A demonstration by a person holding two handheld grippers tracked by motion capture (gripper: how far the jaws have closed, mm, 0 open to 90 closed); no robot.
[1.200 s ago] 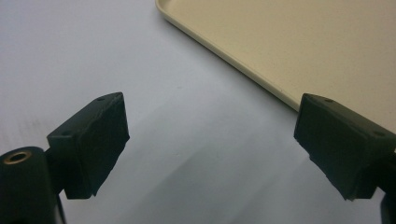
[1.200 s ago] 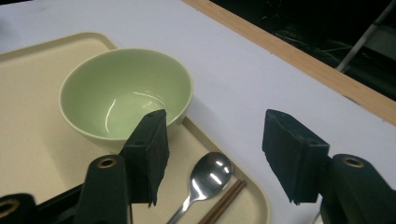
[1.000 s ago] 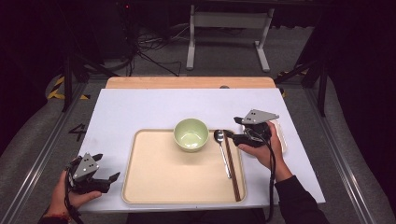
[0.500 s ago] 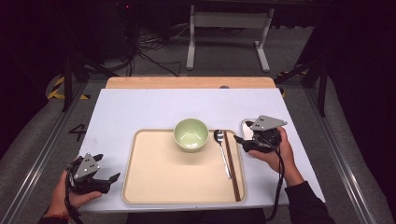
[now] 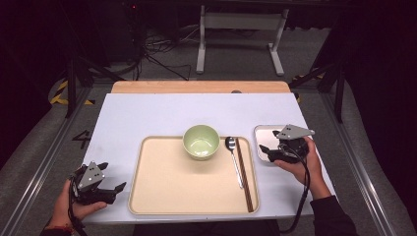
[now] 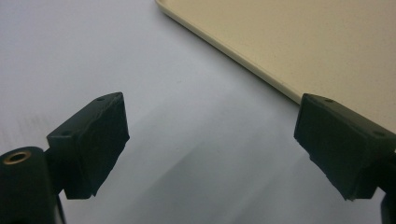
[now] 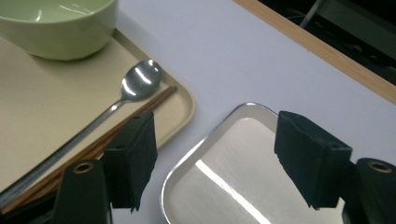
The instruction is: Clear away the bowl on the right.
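A beige tray [image 5: 172, 191] lies at the table's near middle. On it are a green bowl [image 5: 201, 141], a metal spoon [image 5: 235, 160] and dark chopsticks [image 5: 245, 177] along its right side. Right of the tray lies a small steel dish [image 5: 264, 137]. My right gripper [image 5: 266, 153] hovers over that dish; its jaws have just been opening and stand open with nothing between them. From the right gripper [image 7: 217, 154], the steel dish [image 7: 224, 186] lies below, with the spoon [image 7: 140, 79] and bowl [image 7: 60, 28] to the left. My left gripper [image 5: 114, 178] rests open beside the tray's left edge, left gripper [image 6: 212, 130] over bare tabletop.
The white table top [image 5: 147, 113] has a wooden strip along its far edge [image 5: 196, 87]. A tray corner [image 6: 303, 42] shows ahead of the left jaws. Dark floor, cables and a metal stand [image 5: 241, 29] lie beyond the table.
My right hand has moved to the right, away from the spoon and over the steel dish, whose left part now shows. The left hand has stayed put.
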